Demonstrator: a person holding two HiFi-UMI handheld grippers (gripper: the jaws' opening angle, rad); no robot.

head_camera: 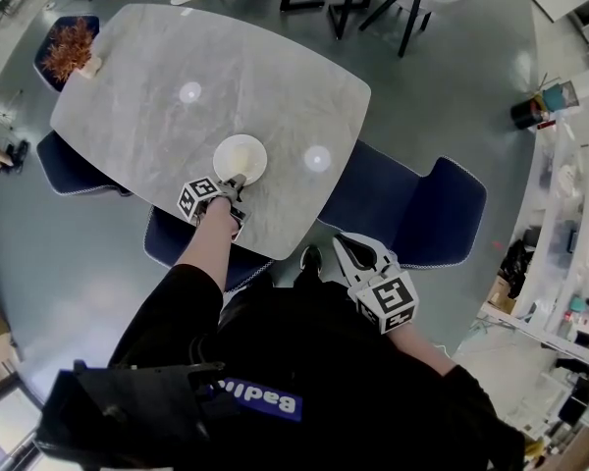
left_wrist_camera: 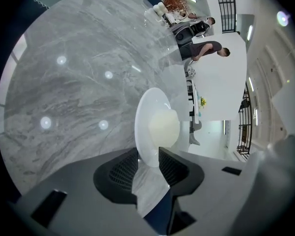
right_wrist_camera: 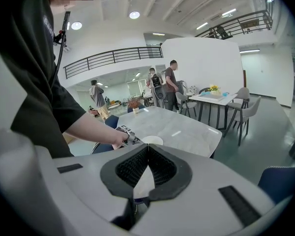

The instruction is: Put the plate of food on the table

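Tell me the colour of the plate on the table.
White plate, seen best in the left gripper view.

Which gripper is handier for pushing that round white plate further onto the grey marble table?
Left, I'd say. The left gripper has its open jaws astride the rim of the round white plate on the grey marble table; the right gripper is shut and off the table.

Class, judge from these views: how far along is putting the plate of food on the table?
Done: the plate of food rests on the marble-patterned table. In hand: the left gripper stands open, the rim between its fingers. Left: drawing it clear; the right gripper is shut, empty.
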